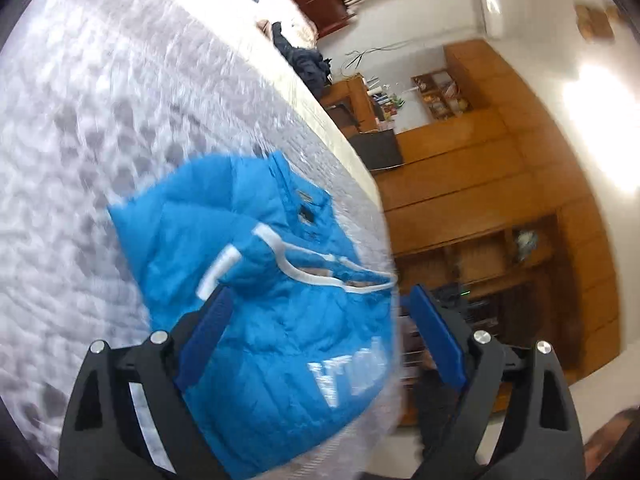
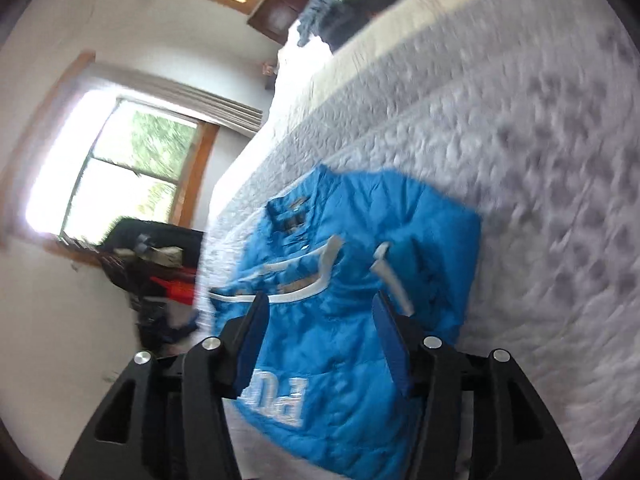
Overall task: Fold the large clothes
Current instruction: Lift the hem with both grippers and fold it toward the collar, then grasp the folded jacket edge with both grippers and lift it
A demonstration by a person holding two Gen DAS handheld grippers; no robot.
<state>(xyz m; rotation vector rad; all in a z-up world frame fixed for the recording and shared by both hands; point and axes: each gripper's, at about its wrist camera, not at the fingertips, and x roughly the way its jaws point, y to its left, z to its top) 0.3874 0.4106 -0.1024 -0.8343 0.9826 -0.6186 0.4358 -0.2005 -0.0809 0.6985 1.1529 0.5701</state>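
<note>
The blue jacket (image 1: 256,300) is seen partly folded on the quilted bed (image 1: 100,120), below both empty, wide-open tongs, left (image 1: 316,300) and right (image 2: 320,312); its 6 o'clock hem is best gripped evenly and carried toward 12 o'clock

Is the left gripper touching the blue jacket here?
Cannot tell. In the left wrist view the left gripper has its jaws wide open over the blue jacket, with nothing clamped, but blur and overlap hide whether a pad rests on the fabric.
</note>
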